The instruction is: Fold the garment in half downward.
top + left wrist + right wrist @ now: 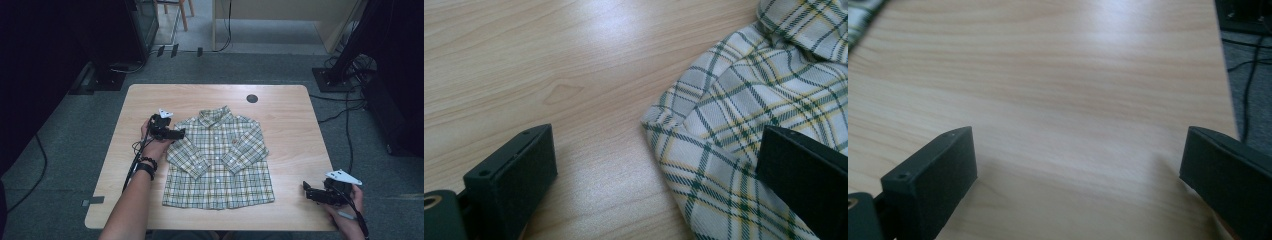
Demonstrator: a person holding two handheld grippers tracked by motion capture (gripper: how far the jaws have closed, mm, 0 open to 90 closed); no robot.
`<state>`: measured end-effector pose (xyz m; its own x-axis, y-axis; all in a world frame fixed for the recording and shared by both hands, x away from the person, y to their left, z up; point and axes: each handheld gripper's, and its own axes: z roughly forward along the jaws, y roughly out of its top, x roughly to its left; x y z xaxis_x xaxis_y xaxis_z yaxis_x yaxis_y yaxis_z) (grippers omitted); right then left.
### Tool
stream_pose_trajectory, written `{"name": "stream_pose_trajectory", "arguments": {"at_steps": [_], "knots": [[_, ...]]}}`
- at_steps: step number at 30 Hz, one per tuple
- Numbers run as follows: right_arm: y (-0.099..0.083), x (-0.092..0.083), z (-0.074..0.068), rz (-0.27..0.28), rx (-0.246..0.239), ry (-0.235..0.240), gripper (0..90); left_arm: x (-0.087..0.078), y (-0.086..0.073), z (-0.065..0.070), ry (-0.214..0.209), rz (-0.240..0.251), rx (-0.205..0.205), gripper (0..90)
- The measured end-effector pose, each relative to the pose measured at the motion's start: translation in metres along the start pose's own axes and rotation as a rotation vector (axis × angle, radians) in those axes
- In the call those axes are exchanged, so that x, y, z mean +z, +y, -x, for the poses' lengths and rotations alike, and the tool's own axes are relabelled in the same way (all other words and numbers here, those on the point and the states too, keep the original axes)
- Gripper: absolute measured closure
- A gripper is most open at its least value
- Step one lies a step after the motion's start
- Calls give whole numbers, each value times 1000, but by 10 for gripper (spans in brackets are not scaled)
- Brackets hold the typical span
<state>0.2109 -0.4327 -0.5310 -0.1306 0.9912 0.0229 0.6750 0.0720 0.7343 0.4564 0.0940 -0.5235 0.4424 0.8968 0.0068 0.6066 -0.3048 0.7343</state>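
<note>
The plaid shirt (218,160) is spread unfolded mid-frame, approached at its shoulder by the open left tongs (181,133) (right tongs (304,187) gaping, idle at lower right).

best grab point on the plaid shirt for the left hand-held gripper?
Probably the shoulder corner of the shirt nearest the left hand-held gripper, coming in low from the shirt's outer side. The shirt lies flat, front up, sleeves folded inward, so that corner is a free edge on bare table. In the left gripper view the open jaws already straddle it.
</note>
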Motion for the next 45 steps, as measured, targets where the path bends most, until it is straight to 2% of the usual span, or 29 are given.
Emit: {"name": "stream_pose_trajectory", "arguments": {"at_steps": [4,8,15,19,31,36,42,45], "knots": [[14,4,-10,26,-19,19,14,0,0,0,-2,0,2,30],[28,9,-20,29,-40,38,14,0,0,0,-1,-1,3,30],[53,21,-36,52,-40,74,14,0,0,0,-2,0,2,30],[64,27,-43,56,-57,93,14,0,0,0,-2,0,2,31],[95,47,-65,46,-120,115,15,0,0,0,-2,0,2,31],[110,58,-73,42,-103,159,14,0,0,0,-2,-1,3,30],[126,75,-82,19,-133,147,14,0,0,0,-2,-1,3,31],[132,81,-83,15,-131,153,14,0,0,0,-2,-1,3,31]]}}
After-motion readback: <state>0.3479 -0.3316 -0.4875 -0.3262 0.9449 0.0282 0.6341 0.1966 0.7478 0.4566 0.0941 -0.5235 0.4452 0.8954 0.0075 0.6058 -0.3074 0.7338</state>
